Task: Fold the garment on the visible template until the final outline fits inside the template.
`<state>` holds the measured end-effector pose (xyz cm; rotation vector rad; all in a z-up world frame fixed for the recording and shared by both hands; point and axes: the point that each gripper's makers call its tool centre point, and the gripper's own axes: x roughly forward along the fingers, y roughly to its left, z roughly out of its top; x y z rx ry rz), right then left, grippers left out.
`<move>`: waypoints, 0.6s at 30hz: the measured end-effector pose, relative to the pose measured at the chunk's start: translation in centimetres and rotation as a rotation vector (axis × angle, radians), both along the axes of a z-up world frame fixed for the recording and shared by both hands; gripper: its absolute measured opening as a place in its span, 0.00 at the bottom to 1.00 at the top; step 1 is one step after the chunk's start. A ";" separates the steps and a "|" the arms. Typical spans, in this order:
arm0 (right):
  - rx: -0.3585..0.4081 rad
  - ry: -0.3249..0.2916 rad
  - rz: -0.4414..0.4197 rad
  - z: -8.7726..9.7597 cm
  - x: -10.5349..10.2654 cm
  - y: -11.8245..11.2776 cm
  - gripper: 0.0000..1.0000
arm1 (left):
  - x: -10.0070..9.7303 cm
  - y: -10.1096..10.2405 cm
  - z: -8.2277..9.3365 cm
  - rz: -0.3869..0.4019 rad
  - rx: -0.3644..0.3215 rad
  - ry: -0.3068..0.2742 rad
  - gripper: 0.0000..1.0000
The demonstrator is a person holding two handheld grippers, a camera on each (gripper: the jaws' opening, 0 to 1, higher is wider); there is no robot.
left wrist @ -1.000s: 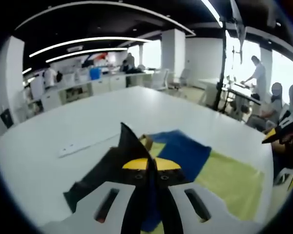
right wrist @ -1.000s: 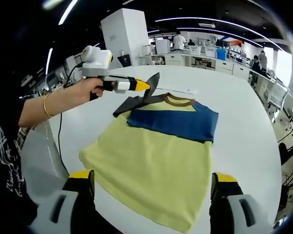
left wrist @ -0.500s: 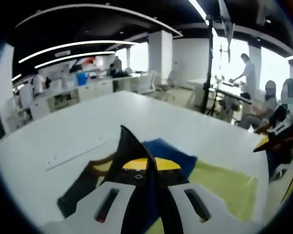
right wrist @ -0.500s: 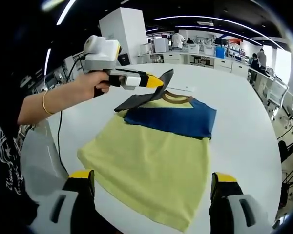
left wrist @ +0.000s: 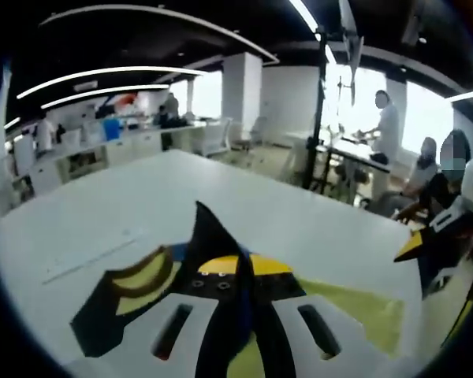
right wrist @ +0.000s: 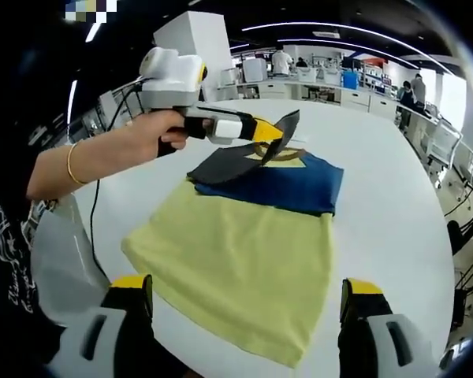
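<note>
Left gripper (right wrist: pixel 277 135) clamped on the dark sleeve (right wrist: pixel 230 164) of the yellow-and-blue T-shirt (right wrist: pixel 244 252), sleeve raised off the white table (right wrist: pixel 394 213) and carried over the blue chest band toward the brown collar (right wrist: pixel 270 154). In the left gripper view, same dark cloth pinched between closed jaws, collar (left wrist: pixel 142 272) just left of them. Right gripper (right wrist: pixel 248 303) wide apart, holding nothing, hovering near the shirt's hem.

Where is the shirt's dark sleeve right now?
In the right gripper view the dark sleeve is pinched in the left hand-held gripper, lifted over the shirt's blue shoulder band near the brown collar.
</note>
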<state>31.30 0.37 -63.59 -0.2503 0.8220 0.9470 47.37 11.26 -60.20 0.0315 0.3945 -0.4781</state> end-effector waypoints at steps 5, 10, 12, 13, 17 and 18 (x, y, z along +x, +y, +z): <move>-0.003 0.003 -0.005 -0.1 -0.1 -0.2 0.99 | 0.0 -0.7 -1.5 -0.017 0.015 0.019 0.00; -0.004 0.001 -0.013 -0.1 -0.1 -0.3 0.99 | -0.1 -1.8 -3.2 -0.051 0.023 0.036 0.00; -0.005 0.003 -0.014 -0.2 -0.1 -0.3 0.99 | -0.1 -2.2 -3.6 -0.072 0.027 0.044 0.00; -0.005 0.003 -0.015 -0.2 -0.1 -0.4 0.99 | -0.2 -2.4 -3.9 -0.080 0.029 0.047 0.00; -0.004 0.005 -0.017 -0.4 -0.1 -0.4 0.99 | 0.0 -2.6 -4.3 -0.099 0.007 0.055 0.00; -0.005 0.006 -0.018 -0.4 -0.1 -0.4 0.99 | 0.1 -2.7 -4.5 -0.102 -0.005 0.062 0.00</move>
